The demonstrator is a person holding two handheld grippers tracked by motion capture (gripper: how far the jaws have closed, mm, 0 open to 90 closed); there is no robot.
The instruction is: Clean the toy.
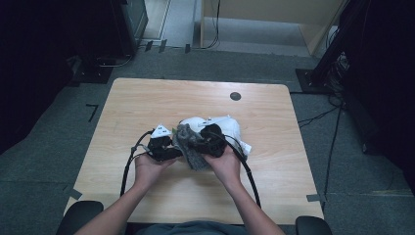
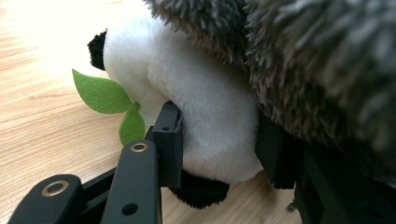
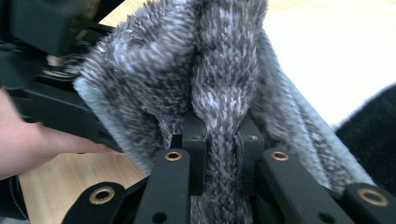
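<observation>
A white and black panda plush (image 1: 226,128) lies at the table's middle with a grey fuzzy cloth (image 1: 191,144) draped against it. In the left gripper view my left gripper (image 2: 219,142) is shut on a white limb of the panda plush (image 2: 205,102); a green felt leaf (image 2: 105,95) sticks out beside it and the grey cloth (image 2: 317,60) hangs over the top right. In the right gripper view my right gripper (image 3: 223,140) is shut on a pinched fold of the grey cloth (image 3: 224,84). Both grippers (image 1: 164,144) (image 1: 213,142) sit close together over the plush.
The wooden table (image 1: 147,98) has a round dark grommet (image 1: 235,96) near its far edge. Black cables (image 1: 128,166) trail from the grippers toward the front edge. Dark stands and cables ring the table on the grey floor.
</observation>
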